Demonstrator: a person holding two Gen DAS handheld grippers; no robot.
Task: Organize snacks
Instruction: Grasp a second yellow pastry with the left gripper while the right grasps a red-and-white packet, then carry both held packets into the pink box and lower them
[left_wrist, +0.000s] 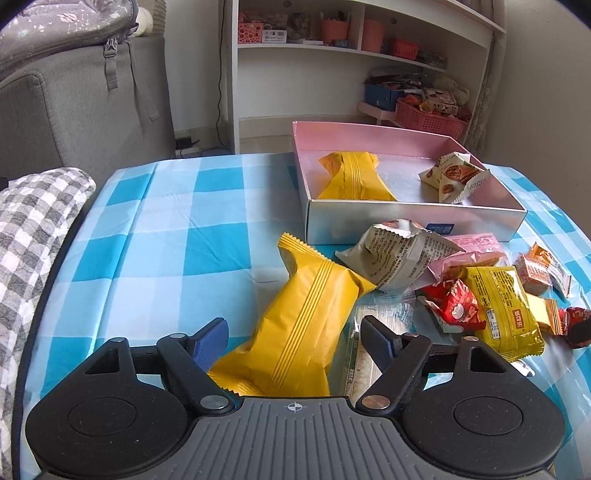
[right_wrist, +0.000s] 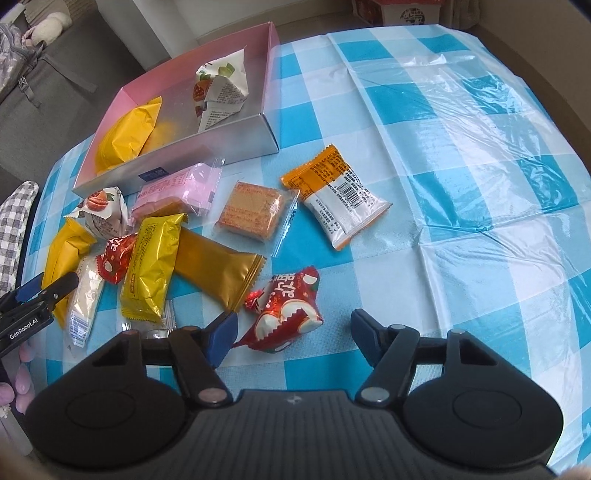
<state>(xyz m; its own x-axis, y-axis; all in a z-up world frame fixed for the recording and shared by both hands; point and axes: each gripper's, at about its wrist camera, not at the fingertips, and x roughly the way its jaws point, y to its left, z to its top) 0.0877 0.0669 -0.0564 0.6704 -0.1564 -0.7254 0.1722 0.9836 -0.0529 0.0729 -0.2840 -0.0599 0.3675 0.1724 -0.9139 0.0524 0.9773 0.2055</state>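
Observation:
A silver box with pink inner walls (left_wrist: 413, 221) (right_wrist: 177, 155) stands on the blue checked tablecloth. It holds a yellow packet (left_wrist: 354, 177) and a white nut-print packet (left_wrist: 454, 177). My left gripper (left_wrist: 295, 338) is open and straddles the lower end of a second yellow packet (left_wrist: 310, 314) lying on the cloth. Its right pad is clear of the wrapper. My right gripper (right_wrist: 293, 332) is open around a red packet (right_wrist: 284, 314), with gaps on both sides. Between the two grippers lies a pile of several loose snacks (right_wrist: 155, 258).
Loose on the cloth are a wafer in clear wrap (right_wrist: 251, 214), an orange-and-white packet (right_wrist: 336, 195), a pink packet (right_wrist: 181, 188) and a gold packet (right_wrist: 218, 269). A grey checked cushion (left_wrist: 33, 236) sits at the table's left edge. White shelves (left_wrist: 332, 51) stand behind.

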